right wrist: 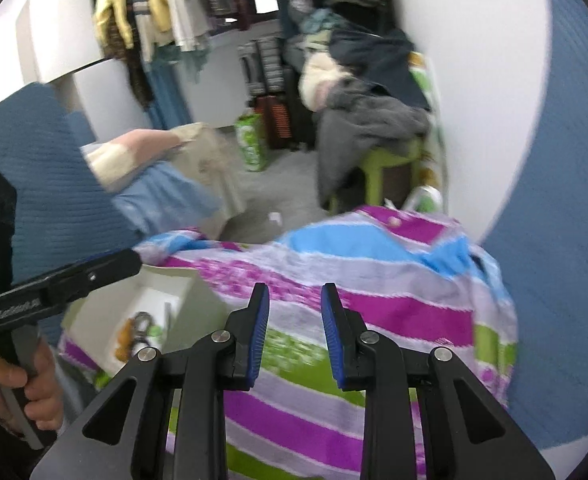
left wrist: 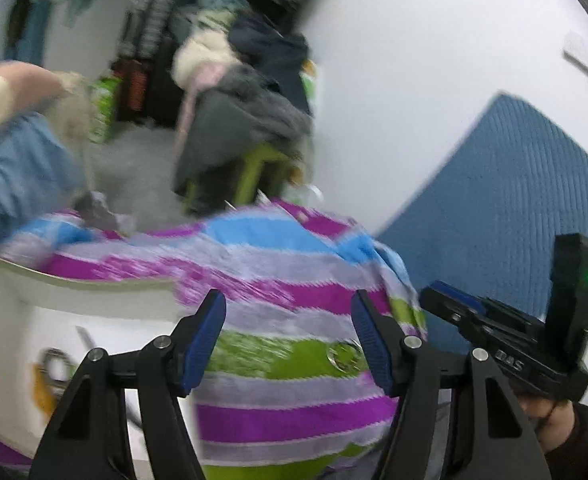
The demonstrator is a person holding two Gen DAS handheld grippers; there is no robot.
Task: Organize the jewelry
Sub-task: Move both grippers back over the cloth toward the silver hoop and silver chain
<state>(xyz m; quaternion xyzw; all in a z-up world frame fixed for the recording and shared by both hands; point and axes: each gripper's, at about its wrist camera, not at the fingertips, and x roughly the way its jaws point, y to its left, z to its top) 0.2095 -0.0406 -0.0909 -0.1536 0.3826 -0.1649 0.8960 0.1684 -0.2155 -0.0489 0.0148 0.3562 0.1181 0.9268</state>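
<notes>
You've got both grippers hovering over the striped cloth [left wrist: 294, 292], neither touching anything. Your left gripper [left wrist: 290, 336] has its jaws spread wide apart with nothing between them, pointed across the purple, green and blue stripes. Your right gripper [right wrist: 295, 334] is also parted but much narrower, jaws empty, aimed roughly level over the same cloth. In the right wrist view your left hand [right wrist: 22, 384] is wrapped around the black handle at the lower left, and in the left wrist view the right gripper's body sits off to the right with a green light lit. The jewelry [right wrist: 136, 334] is sitting in the white tray [right wrist: 198, 304] on the left side of the cloth, looks like a ring-shaped piece plus something orange, too blurry to say more. There's also a silvery ring [left wrist: 343, 354] lying on a green stripe just inside your left gripper's right finger. Both views are motion-blurred.
</notes>
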